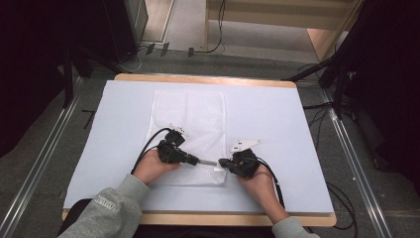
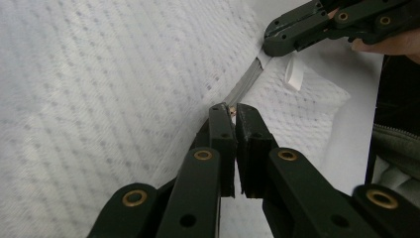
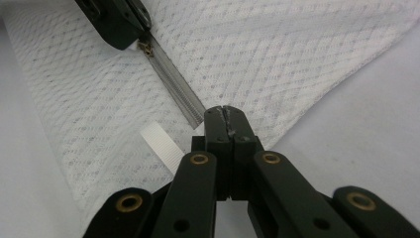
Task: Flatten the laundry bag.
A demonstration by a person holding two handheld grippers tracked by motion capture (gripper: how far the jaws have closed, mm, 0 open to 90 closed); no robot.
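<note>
A white mesh pouch (image 1: 188,119) lies flat on the white table cover (image 1: 277,129). A grey zipper (image 1: 208,162) runs along its near edge. My left gripper (image 2: 232,110) is shut on the small zipper pull (image 3: 145,47), coming at it from the left (image 1: 196,160). My right gripper (image 3: 224,111) is shut on the zipper's end at the pouch's near right corner (image 1: 222,162). The two grippers face each other along the zipper tape (image 2: 245,84), a short stretch apart. A white ribbon tab (image 3: 161,146) sticks out beside the right jaws.
The table's wooden edge (image 1: 208,218) runs along the front, under the person's grey sleeves (image 1: 114,208). Metal floor rails (image 1: 44,163) flank both sides. Cables (image 1: 341,198) and dark stands (image 1: 341,74) lie to the right and behind.
</note>
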